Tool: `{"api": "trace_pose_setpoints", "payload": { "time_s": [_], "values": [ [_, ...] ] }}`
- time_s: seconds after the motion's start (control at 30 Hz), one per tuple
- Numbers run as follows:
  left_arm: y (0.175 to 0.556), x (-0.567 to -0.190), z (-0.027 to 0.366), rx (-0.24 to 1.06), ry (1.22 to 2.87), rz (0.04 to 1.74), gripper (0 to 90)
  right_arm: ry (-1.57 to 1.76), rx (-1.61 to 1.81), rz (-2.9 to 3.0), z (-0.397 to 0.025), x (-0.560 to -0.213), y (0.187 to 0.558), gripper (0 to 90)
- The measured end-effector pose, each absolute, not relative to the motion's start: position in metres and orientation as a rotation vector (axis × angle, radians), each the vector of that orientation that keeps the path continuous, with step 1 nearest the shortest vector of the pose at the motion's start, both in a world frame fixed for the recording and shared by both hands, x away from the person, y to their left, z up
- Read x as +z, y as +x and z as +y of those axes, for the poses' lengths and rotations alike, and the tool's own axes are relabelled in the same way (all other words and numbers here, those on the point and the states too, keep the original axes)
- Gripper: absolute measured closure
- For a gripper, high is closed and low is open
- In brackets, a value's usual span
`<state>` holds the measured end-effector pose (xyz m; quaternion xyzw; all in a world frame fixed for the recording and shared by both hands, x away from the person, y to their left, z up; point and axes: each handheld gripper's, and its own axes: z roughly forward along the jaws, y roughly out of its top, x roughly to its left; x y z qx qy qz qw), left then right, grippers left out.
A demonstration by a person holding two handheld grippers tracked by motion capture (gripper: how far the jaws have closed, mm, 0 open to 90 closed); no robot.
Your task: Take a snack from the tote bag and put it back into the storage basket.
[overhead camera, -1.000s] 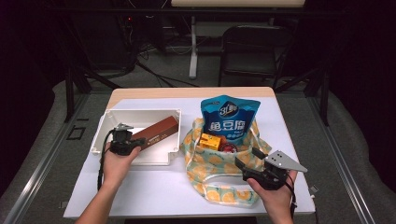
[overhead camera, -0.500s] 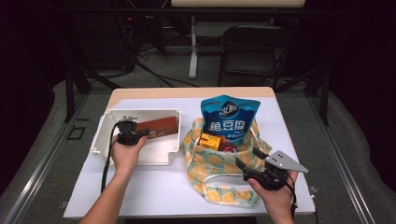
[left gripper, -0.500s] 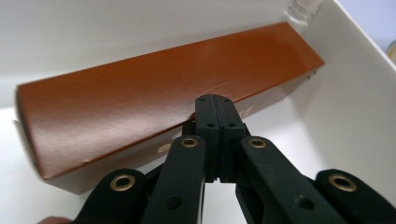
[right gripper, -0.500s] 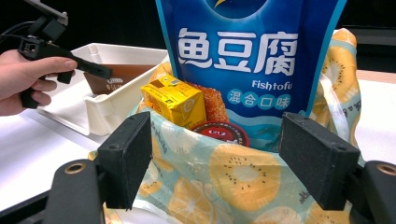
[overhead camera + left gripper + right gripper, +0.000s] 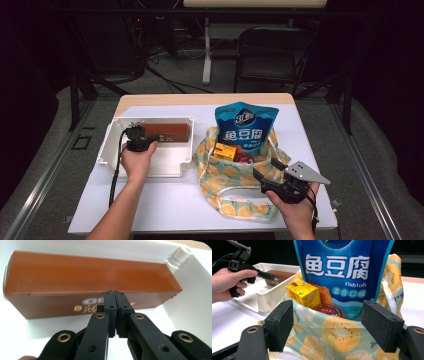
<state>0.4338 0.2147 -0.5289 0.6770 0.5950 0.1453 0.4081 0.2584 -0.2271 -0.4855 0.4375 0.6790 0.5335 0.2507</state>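
A long brown box (image 5: 170, 131) (image 5: 92, 277) lies flat in the white tray (image 5: 150, 167), along its far wall. My left gripper (image 5: 156, 137) (image 5: 115, 293) is inside the tray, its tips at the box's near side. Its jaws are pressed together with nothing between them. My right gripper (image 5: 265, 170) (image 5: 334, 325) is open wide and faces the near side of a fruit-print cloth bag (image 5: 235, 200). The bag holds a blue snack pouch (image 5: 245, 127) (image 5: 342, 272), a yellow carton (image 5: 225, 150) (image 5: 303, 292) and a red-lidded round item (image 5: 329, 311).
The tray and bag stand side by side on a white-covered table (image 5: 165, 200). In the right gripper view the left gripper (image 5: 274, 278) reaches over the tray's rim. Bare tabletop lies in front of the tray. A dark chair (image 5: 270, 50) stands beyond the table.
The brown box went from lying slanted across the tray to lying flat along the far wall, moved by the left gripper. The right gripper has stayed put.
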Motion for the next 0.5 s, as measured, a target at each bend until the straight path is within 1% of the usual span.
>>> {"api": "trace_pose_setpoints", "payload": {
  "time_s": [0.1,0.17,0.23,0.3,0.33,0.37,0.43,0.5],
  "values": [
    [0.427,-0.526,0.212,0.360,1.703,1.450,85.2,1.192,1.448,1.849,-0.228,-0.485,0.259,27.3],
    [0.421,-0.523,0.211,0.351,1.706,1.410,82.0,1.195,1.455,1.842,-0.228,-0.485,0.261,30.1],
    [0.413,-0.519,0.210,0.355,1.701,1.363,75.7,1.194,1.460,1.841,-0.228,-0.484,0.264,32.1],
    [0.406,-0.515,0.211,0.333,1.706,1.319,72.2,1.192,1.442,1.844,-0.228,-0.482,0.267,34.2],
    [0.403,-0.514,0.211,0.335,1.690,1.309,70.3,1.199,1.439,1.835,-0.228,-0.481,0.269,35.5],
    [0.398,-0.511,0.212,0.350,1.679,1.294,66.7,1.200,1.433,1.837,-0.229,-0.480,0.271,36.6],
    [0.390,-0.507,0.214,0.341,1.664,1.260,64.0,1.213,1.433,1.813,-0.232,-0.477,0.277,40.5],
    [0.382,-0.502,0.213,0.333,1.663,1.224,61.8,1.217,1.405,1.800,-0.235,-0.474,0.283,42.5]
  ]
}}
